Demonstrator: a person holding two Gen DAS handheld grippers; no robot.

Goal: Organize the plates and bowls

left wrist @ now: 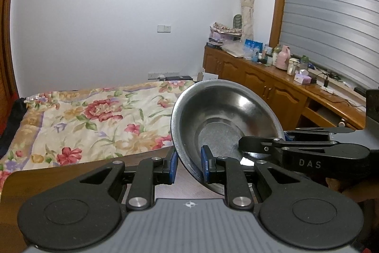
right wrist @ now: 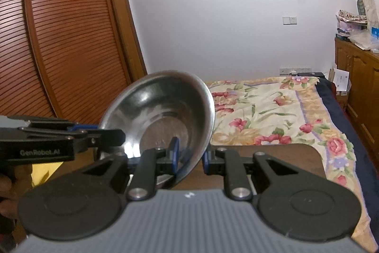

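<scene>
Steel bowl tilted above the brown table, held at its rim from both sides. Left gripper clamps the near rim; right gripper clamps its own edge. Bowl's lower rim hidden behind the fingers. Floral bed beyond the table.

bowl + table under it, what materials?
Bowl: looks like stainless steel, semi-polished; grey metallic sheen with bright highlights and blurred reflections on the inner wall, duller flat base. Table: dark brown with a glossy top and rounded corner, probably wood or wood-look laminate; the view does not settle which.
</scene>
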